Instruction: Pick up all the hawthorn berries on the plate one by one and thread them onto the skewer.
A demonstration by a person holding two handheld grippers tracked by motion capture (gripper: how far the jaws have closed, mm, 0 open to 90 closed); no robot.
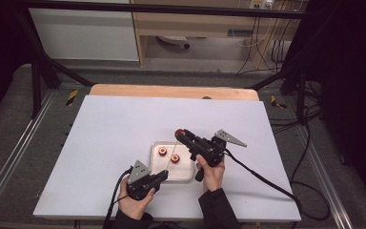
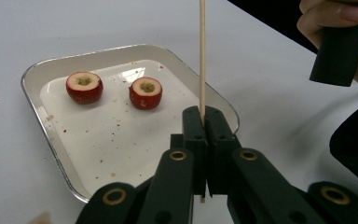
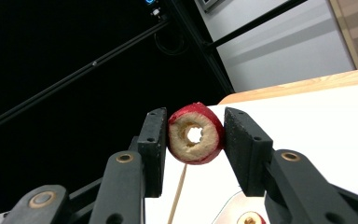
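The white table (image 1: pixel 124 143) carries a shallow metal tray (image 2: pixel 37 74) near its front edge. Beside the tray's near corner, the left gripper (image 2: pixel 204 119) is clamped tight on an upright wooden skewer (image 2: pixel 202 51). Above the tray's far edge, the right gripper (image 3: pixel 196 135) pinches a cored red fruit ring (image 3: pixel 195 134). In the tray lie two more cored fruits (image 2: pixel 84 87), side by side
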